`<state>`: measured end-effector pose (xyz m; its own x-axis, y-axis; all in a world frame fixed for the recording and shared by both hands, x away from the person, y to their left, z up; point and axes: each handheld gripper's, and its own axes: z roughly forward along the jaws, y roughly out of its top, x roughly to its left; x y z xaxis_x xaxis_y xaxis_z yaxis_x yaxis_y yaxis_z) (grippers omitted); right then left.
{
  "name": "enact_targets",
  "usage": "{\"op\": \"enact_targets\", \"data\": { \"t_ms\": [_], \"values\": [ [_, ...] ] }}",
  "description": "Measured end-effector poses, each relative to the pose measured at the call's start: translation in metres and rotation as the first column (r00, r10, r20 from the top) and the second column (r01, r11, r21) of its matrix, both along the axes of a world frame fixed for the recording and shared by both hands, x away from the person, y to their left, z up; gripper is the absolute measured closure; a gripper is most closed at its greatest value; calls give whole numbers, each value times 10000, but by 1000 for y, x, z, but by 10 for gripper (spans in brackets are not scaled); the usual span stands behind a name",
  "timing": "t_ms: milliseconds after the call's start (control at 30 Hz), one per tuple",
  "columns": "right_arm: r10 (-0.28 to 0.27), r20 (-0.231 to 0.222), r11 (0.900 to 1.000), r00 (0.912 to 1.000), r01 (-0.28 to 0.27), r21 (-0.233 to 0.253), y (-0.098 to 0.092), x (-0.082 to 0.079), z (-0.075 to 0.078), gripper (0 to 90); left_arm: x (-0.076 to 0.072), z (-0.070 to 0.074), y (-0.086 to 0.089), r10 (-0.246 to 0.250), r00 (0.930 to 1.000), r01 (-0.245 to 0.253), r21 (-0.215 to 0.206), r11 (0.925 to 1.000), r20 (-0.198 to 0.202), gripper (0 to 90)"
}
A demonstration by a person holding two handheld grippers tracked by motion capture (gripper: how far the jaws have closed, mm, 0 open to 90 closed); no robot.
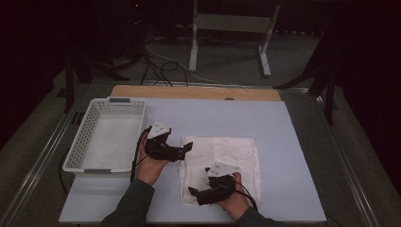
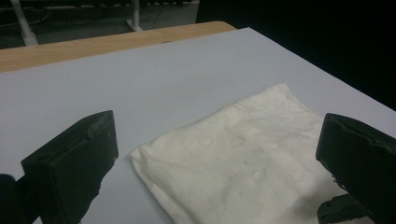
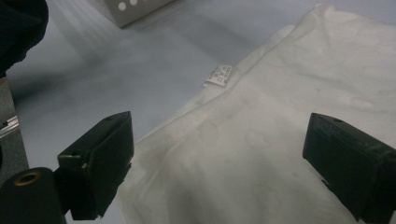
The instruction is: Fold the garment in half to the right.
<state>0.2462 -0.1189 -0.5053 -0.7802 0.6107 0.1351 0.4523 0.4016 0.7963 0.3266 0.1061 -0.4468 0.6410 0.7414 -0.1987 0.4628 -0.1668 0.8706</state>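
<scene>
Grippers two, one towel [image 1: 222,163], one basket [image 1: 106,137]

Cloth [image 1: 222,163] on table [image 1: 283,142], basket [image 1: 106,137] left of it, tongs at its left edge.

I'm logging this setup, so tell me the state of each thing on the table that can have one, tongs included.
Towel: folded, lying flat on the table, not gripped.
Towel label: sticking out at the folded edge.
Basket: upright, empty, left of the towel.
Left tongs: open, at the towel's left edge.
Right tongs: open, over the towel's near left corner.
</scene>
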Motion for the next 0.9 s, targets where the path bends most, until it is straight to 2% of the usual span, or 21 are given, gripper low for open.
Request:
{"op": "enact_targets", "data": {
  "t_ms": [233,533,667,700,833,867,900],
  "values": [
    [194,-75,9997,9998,-195,-146,4,-2,-2,93,0,0,0,-11,10000,11,18,10000,-7,2],
    [1013,-301,9933,9944,-1028,-526,19,-11,-10,164,0,0,0,-13,10000,13,10,10000,3,2],
    [1128,-354,9919,9930,-1146,-548,23,-14,-11,201,0,0,0,-11,10000,11,-5,10000,4,2],
    [1406,-362,9873,9894,-1429,-689,28,-18,-12,228,0,0,0,-10,10000,10,3,10000,2,2],
    [1625,-251,9815,9864,-1642,-989,34,-22,-15,252,0,0,-1,-20,10000,20,-1,10000,-5,2],
    [1786,-259,9777,9836,-1803,-1079,37,-25,-16,305,0,0,-1,-15,10000,15,2,10000,-2,2],
    [1858,-248,9759,9823,-1874,-1119,38,-26,-17,303,0,0,-1,-17,10000,17,-4,10000,-3,2]
  ]
}}
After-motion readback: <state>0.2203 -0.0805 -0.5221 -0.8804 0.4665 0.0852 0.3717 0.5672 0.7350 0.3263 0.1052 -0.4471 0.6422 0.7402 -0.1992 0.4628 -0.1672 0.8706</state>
